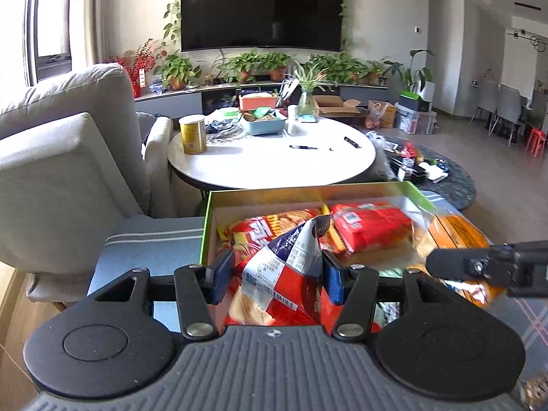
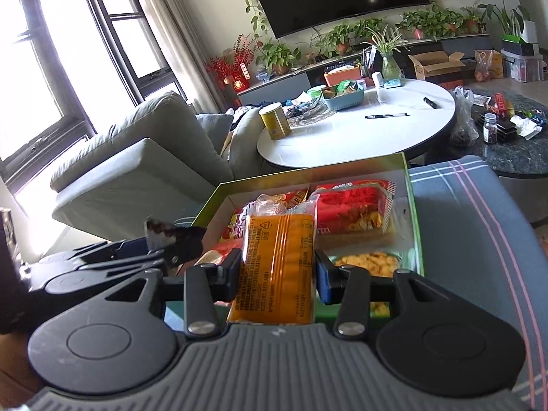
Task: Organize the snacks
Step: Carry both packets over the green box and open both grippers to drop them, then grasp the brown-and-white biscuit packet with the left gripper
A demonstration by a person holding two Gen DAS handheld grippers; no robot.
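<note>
Nearest, striped grey-blue cushion carrying green-rimmed box of snack packs. Beyond, at 12 o'clock, round white table with yellow can; grey sofa at 10 o'clock; wall television farthest. Left gripper level above box, clamped on red-and-white packet. Right gripper tilted, clamped on orange packet over box's near edge.

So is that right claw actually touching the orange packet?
Touching. In the right wrist view, the right gripper has both blue pads pressed against the sides of the orange packet, with no gap visible on either side.
</note>
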